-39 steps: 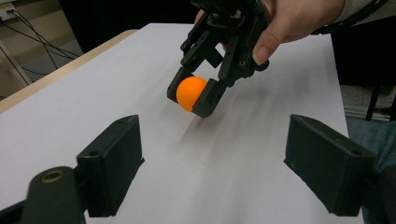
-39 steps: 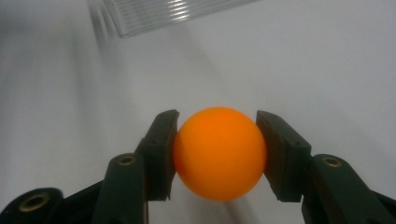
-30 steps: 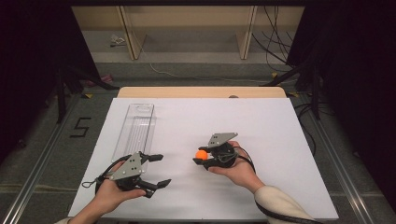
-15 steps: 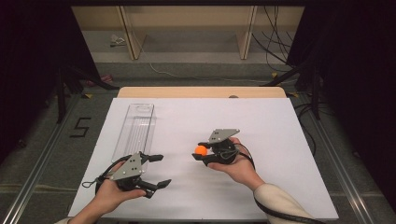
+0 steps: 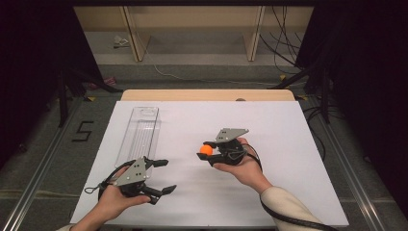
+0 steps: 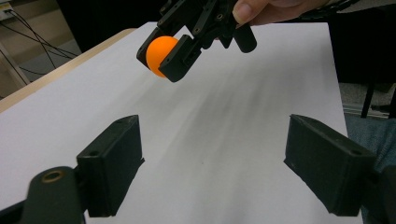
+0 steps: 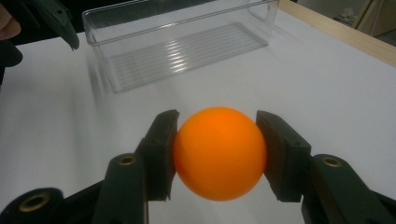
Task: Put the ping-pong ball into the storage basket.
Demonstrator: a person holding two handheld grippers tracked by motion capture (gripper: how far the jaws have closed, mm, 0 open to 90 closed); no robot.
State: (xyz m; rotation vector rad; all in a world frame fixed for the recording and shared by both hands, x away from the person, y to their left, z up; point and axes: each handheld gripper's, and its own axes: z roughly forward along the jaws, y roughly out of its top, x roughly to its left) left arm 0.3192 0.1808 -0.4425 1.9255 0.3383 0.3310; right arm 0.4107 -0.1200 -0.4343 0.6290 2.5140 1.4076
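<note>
Sitting clamped between the two fingers (image 7: 161,154) of the right gripper (image 5: 208,149), pads pressed on opposite sides: orange ball (image 7: 219,153), lifted clear of the white surface (image 5: 288,144), roughly mid-surface in the high view. Closed only as far as the ball's width allows, nothing else in the grip. Lying ahead of those fingers and off toward the person's left: clear plastic bin (image 5: 140,132), open-topped, ribbed floor, nothing inside as far as can be seen, long axis running away from the person toward the far edge of the surface. Seen from the right gripper view as a long box set slantwise beyond the ball, near short wall closest, a stretch of bare surface between ball and wall. Judged the deciding relation: bin well apart from the ball, to the left and slightly farther out, so a carry across and forward, then a release over the trough anywhere along its length, short walls the ones to clear. Resting nearer the bin's close end: left gripper (image 5: 161,175), fingers (image 6: 112,163) spread wide, holding nothing, pointed toward the ball. Nearer to the bin, the left hand (image 5: 113,202); the ball, though, with the right hand (image 5: 240,166).
</note>
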